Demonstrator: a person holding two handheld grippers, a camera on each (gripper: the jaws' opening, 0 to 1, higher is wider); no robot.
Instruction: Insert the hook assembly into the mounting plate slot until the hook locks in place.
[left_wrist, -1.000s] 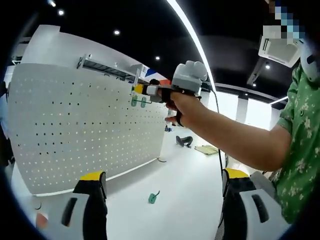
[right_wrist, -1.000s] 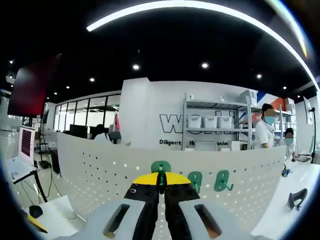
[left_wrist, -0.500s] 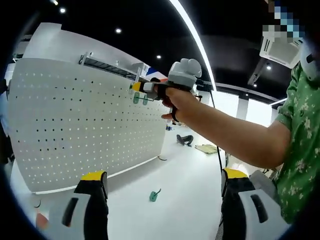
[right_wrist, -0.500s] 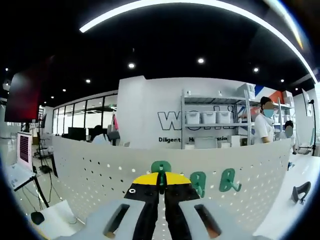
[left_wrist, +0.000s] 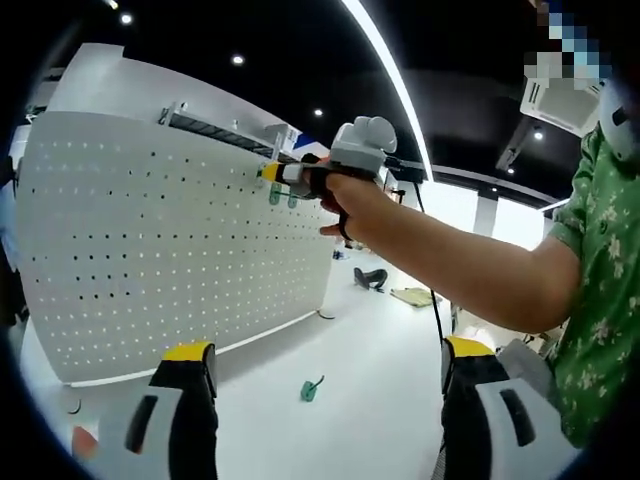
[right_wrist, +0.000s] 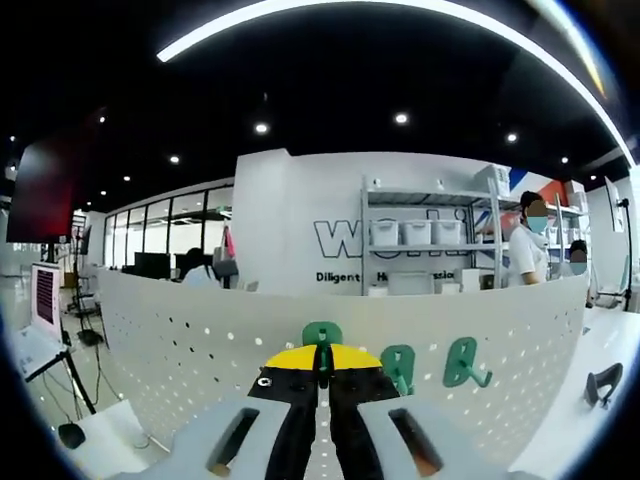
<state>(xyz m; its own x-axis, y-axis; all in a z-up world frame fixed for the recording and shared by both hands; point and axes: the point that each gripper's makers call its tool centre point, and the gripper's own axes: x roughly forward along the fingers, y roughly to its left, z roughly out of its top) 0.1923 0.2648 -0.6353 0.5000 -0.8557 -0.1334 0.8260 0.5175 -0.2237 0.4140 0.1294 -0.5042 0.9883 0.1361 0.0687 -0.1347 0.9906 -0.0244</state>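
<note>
While the right tongs (right_wrist: 322, 372) stand closed on a green hook (right_wrist: 322, 337) at the top rows of the white pegboard (right_wrist: 200, 340), the left tongs (left_wrist: 325, 385) hang wide open and empty, low over the white desk (left_wrist: 370, 360).

Item: green hook in the right tongs, head showing above the yellow tips, close against the board face. In the left gripper view the same tongs (left_wrist: 290, 176), in the person's hand (left_wrist: 350, 195), reach the board's upper edge.

Item: two more green hooks (right_wrist: 398, 366) (right_wrist: 464, 361), already hung just beside it on the right.

Item: one spare green hook (left_wrist: 311, 389), lying loose on the desk below the board.

Handling, as a judgement: keep the hook square to the board, line its prongs with the holes, press straight in, then ease down until it seats; release only once it holds.

Not determinable: the prongs and the holes they aim for are hidden behind the tips; whether the hook has already entered cannot be told.
</note>
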